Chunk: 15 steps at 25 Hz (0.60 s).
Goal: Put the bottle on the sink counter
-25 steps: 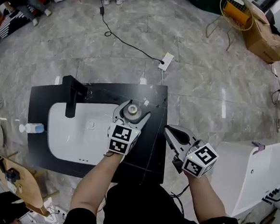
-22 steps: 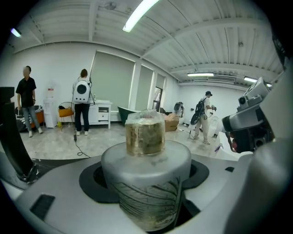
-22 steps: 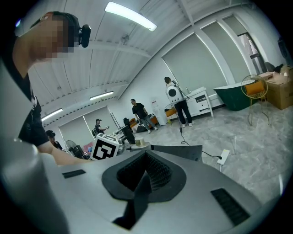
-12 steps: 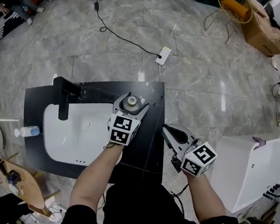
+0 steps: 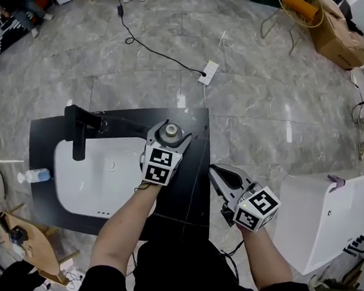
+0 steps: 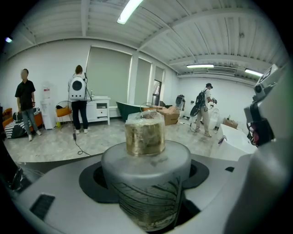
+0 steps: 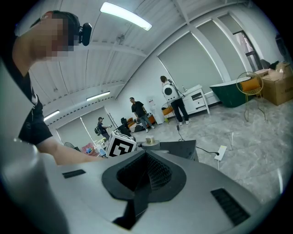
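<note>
A squat grey bottle (image 5: 170, 133) with a gold cap (image 6: 145, 133) stands upright between the jaws of my left gripper (image 5: 171, 129), which is shut on it. In the left gripper view the bottle (image 6: 145, 183) fills the middle. It is over the right part of the black sink counter (image 5: 194, 193), just right of the white basin (image 5: 97, 185). Whether it rests on the counter I cannot tell. My right gripper (image 5: 215, 170) is shut and empty, beside the counter's right edge; its jaws (image 7: 146, 155) meet with nothing between them.
A black faucet (image 5: 77, 133) stands at the basin's back left. A small clear bottle (image 5: 34, 176) lies at the counter's left edge. A white tub-like unit (image 5: 327, 216) stands to the right. A power strip (image 5: 206, 73) and cable lie on the floor beyond.
The head view has shifted a little, so the sink sits further left in frame. My left gripper keeps the bottle over the counter's right part. The right gripper has barely moved.
</note>
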Available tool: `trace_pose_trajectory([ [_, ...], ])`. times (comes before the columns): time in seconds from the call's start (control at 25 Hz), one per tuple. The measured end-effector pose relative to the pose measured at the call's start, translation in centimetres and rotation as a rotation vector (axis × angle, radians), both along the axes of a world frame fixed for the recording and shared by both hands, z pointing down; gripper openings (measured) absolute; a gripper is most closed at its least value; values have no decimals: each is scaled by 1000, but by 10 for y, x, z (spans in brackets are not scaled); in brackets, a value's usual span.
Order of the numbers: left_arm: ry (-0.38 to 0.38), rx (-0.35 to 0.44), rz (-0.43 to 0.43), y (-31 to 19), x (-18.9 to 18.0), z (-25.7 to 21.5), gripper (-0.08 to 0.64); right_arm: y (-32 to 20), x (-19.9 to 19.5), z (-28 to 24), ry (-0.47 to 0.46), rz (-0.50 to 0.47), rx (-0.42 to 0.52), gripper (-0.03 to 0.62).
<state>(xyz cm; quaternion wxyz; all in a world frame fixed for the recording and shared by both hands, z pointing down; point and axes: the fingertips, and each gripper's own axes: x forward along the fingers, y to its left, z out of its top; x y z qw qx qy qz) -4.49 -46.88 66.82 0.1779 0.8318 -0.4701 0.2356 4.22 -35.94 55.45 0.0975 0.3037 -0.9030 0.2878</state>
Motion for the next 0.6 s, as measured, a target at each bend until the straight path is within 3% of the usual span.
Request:
trace_pose_trajectory([
  [0.6,-49,15,28,4,5,-7,353,12,3,-2,10,-3,-5,14],
])
